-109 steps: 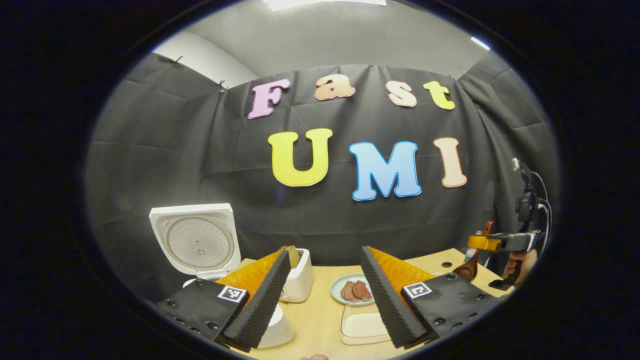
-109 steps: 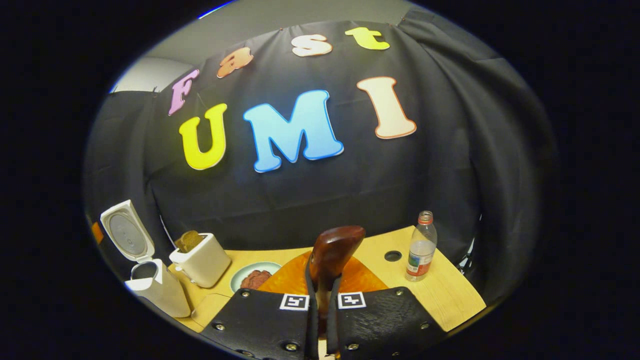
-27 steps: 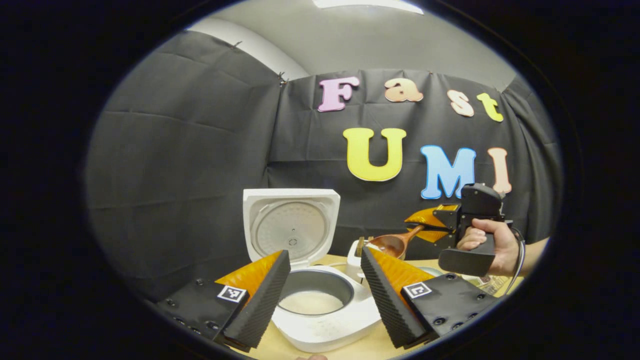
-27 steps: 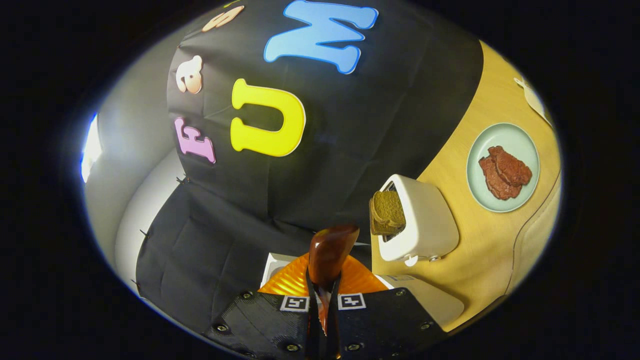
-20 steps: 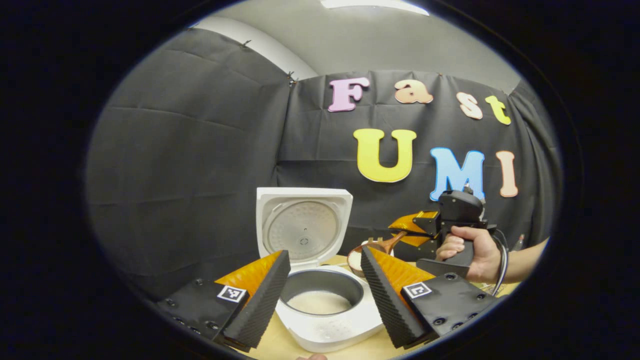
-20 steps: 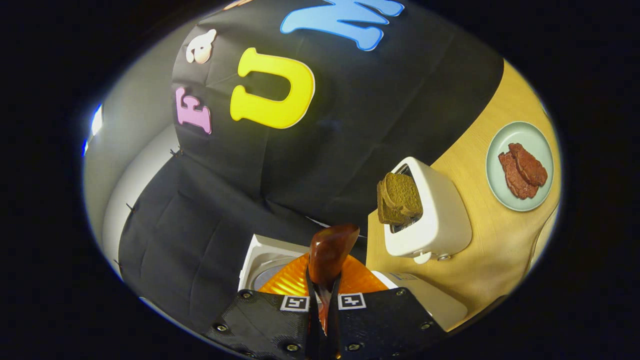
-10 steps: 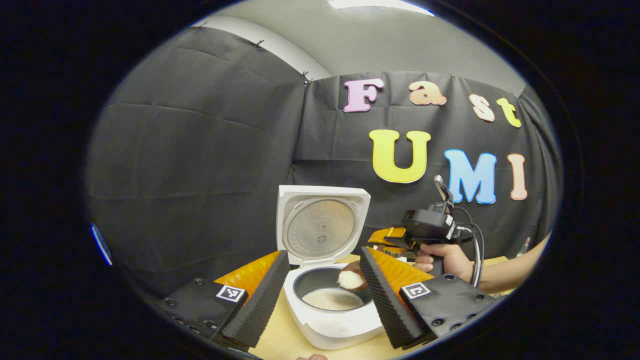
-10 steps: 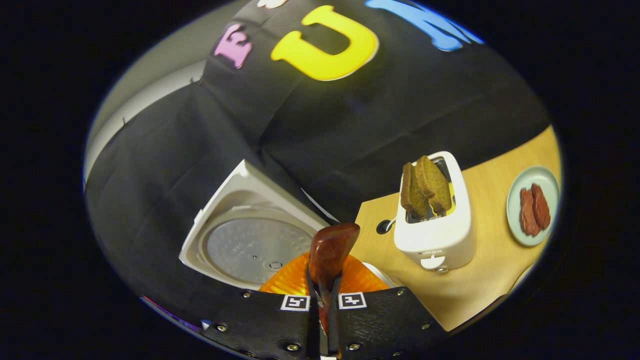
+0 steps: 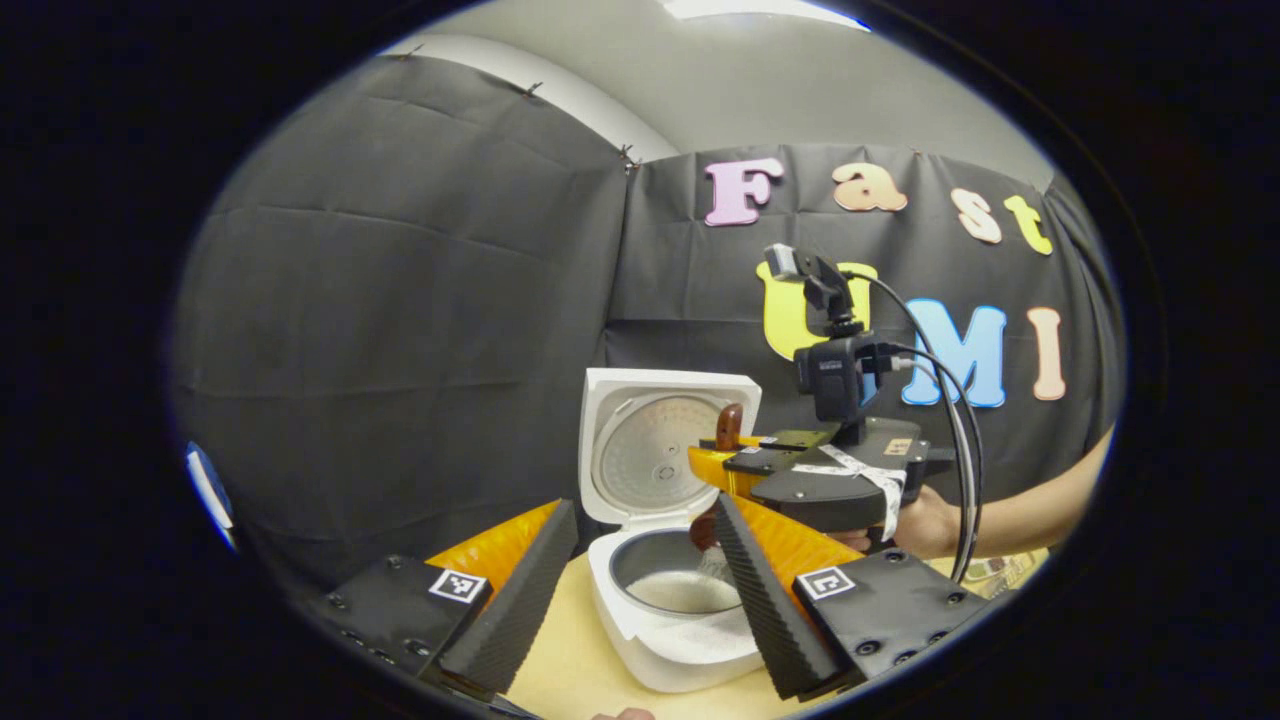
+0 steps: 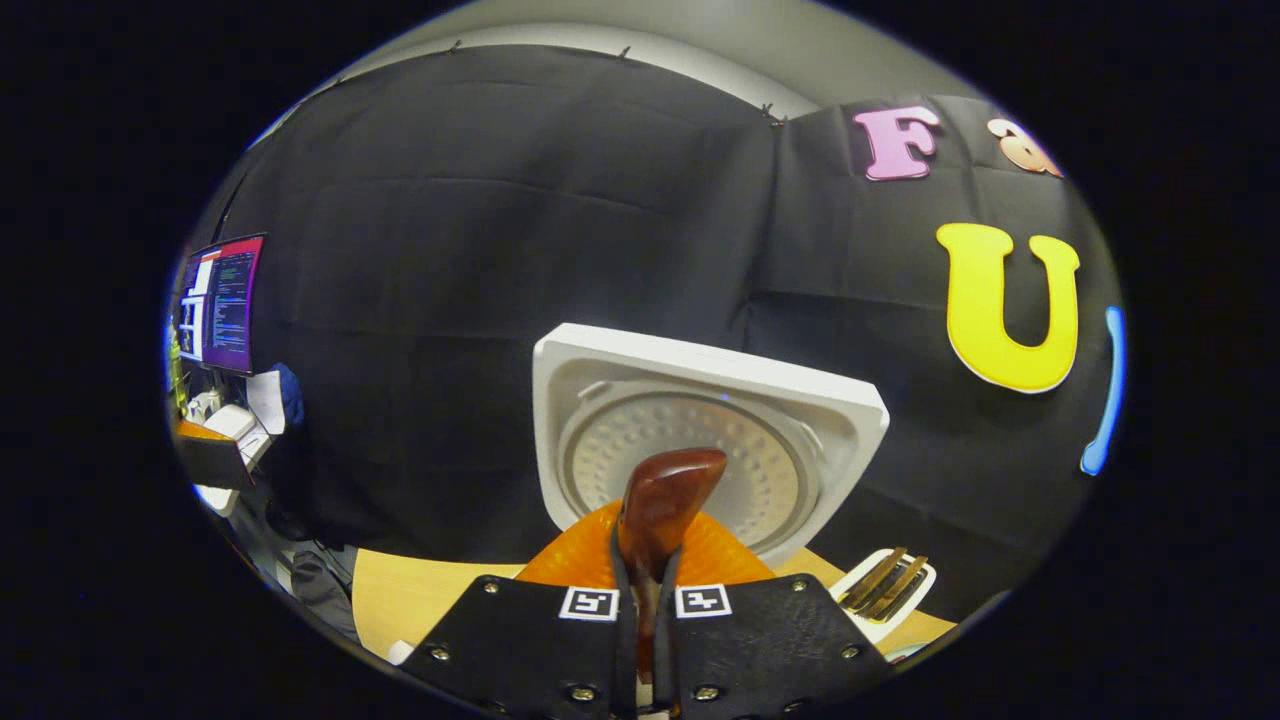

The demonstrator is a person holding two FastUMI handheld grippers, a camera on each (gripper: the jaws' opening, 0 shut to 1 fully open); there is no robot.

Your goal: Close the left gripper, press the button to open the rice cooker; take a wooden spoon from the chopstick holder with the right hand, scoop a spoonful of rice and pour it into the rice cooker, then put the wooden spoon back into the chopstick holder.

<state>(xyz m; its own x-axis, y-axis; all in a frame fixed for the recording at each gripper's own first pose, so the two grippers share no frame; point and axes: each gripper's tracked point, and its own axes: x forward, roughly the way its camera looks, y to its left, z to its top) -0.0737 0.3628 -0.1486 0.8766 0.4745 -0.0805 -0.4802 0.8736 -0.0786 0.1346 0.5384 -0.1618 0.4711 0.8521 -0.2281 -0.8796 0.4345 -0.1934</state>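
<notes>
The white rice cooker (image 9: 668, 650) stands with its lid (image 9: 660, 455) raised, and white rice lies in its pot (image 9: 682, 592). My left gripper (image 9: 632, 565) is open just in front of it, holding nothing. A hand holds my right gripper (image 9: 735, 468) above the pot's right side. It is shut on the wooden spoon (image 9: 731, 424), whose dark bowl (image 9: 704, 531) hangs tipped down over the pot. In the right gripper view my right gripper (image 10: 645, 585) clamps the brown spoon (image 10: 663, 498), with the lid (image 10: 700, 440) straight ahead.
The cooker sits on a light wooden table (image 9: 565, 675). A white toaster (image 10: 885, 590) with bread slices stands to the cooker's right. A lit monitor (image 10: 225, 300) and a cluttered desk lie beyond the booth's left side. A forearm (image 9: 1030, 515) reaches in from the right.
My right gripper moved over the cooker and rolled, turning the rice-filled spoon bowl down over the pot. The left gripper stayed open and drifted slightly left.
</notes>
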